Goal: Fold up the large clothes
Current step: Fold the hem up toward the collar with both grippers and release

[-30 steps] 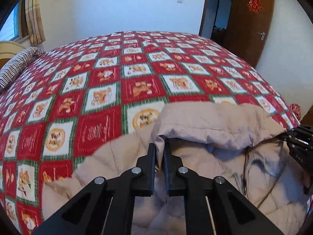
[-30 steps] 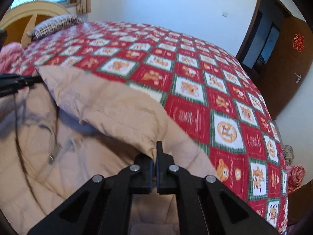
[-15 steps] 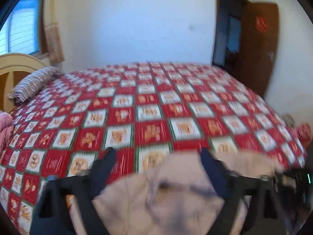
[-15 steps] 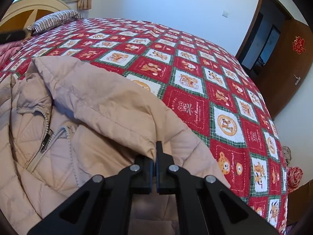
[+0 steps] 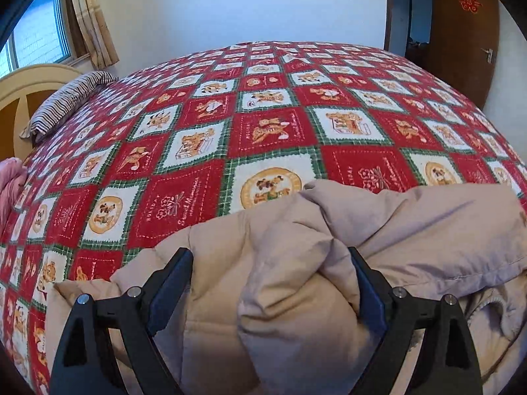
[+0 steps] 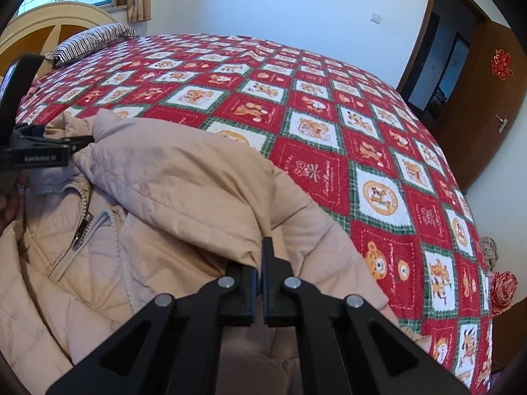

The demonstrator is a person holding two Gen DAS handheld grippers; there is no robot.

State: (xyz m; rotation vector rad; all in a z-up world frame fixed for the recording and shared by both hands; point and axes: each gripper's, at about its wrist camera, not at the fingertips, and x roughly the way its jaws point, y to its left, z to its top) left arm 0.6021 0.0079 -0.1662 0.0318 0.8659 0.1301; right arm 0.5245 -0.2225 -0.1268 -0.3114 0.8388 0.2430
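Nearest, in the right wrist view: right tool (image 6: 262,260) clamped shut on a folded edge of a beige puffer jacket (image 6: 184,177), cloth pinched between the black fingers. Left tool (image 5: 271,273), in the left wrist view, spread wide around a bunched fold of the same jacket, pads clear of the cloth on both sides, nothing gripped. Same left tool visible at the left edge of the right wrist view, beside the collar.

Just beyond the tools: jacket lying on the bed at its near edge, front up, zipper (image 6: 80,230) partly open, a broad flap already turned over across the chest and collar. Judged from that lie, one fold begun, not finished: flap puffy and unsmoothed, body below the tools out of view, sleeves not clearly told apart. Left to do, most likely: release of the pinched edge, flattening, further folds to a compact bundle.

Farther out: red, white and green checked bedspread (image 5: 263,131) with bear pictures, covering the bed and bare of other clothes across the middle. Striped pillow (image 5: 66,98) by the yellow headboard (image 6: 49,29); something pink at the bed's left edge, too little seen to name. At the back, white wall, curtained window (image 5: 39,39), brown door (image 6: 487,98) with a red ornament.
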